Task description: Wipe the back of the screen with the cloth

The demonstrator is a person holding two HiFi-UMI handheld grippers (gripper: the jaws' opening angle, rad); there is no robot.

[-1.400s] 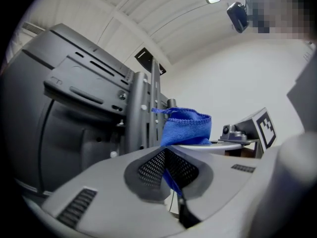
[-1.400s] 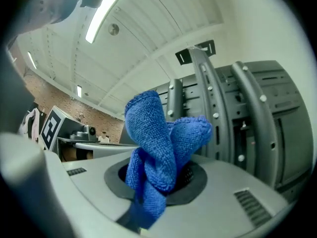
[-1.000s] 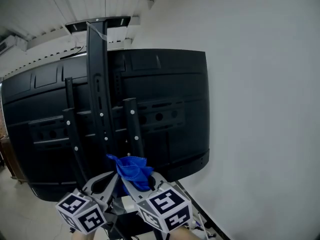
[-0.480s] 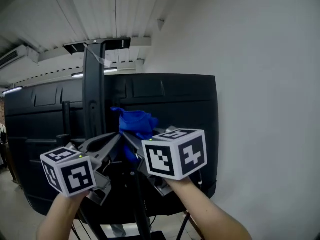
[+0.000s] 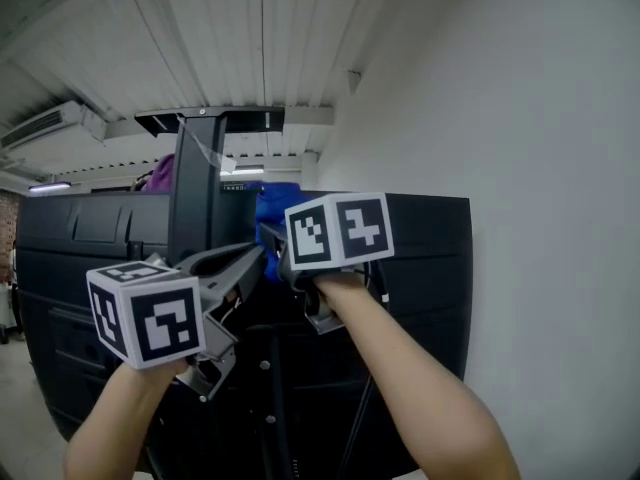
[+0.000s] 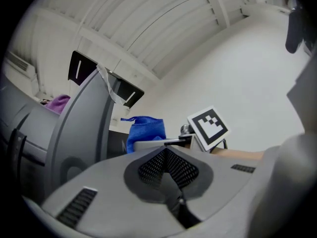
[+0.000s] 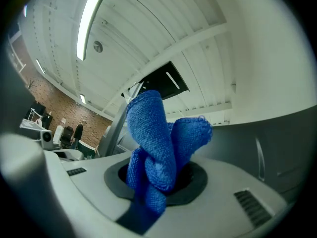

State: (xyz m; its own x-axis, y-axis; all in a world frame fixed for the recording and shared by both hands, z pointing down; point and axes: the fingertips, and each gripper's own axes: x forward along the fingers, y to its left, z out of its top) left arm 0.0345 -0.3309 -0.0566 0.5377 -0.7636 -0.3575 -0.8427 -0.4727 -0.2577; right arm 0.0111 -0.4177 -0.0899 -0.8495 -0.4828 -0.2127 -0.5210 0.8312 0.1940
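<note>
The blue cloth (image 7: 154, 133) is clamped, bunched, in the fingers of the right gripper (image 7: 159, 185), near the top edge of the black screen (image 5: 425, 268), beside the stand post (image 5: 193, 203). The left gripper (image 6: 167, 171) fingers are pressed together on nothing. A brick wall (image 7: 59, 114) and a lit ceiling strip (image 7: 89, 24) are shown only in the right gripper view; a white wall (image 5: 540, 148) and panelled ceiling (image 5: 250, 38) are recorded from the head view.

— What is the right gripper (image 5: 270, 253) hiding in the head view?
— Its cube is covering most of the cloth (image 5: 276, 200); only a blue top is showing.
— And the screen (image 5: 430, 258)?
— The frame is cutting off its bottom and left; forearms (image 5: 400, 378) are blocking its middle.
</note>
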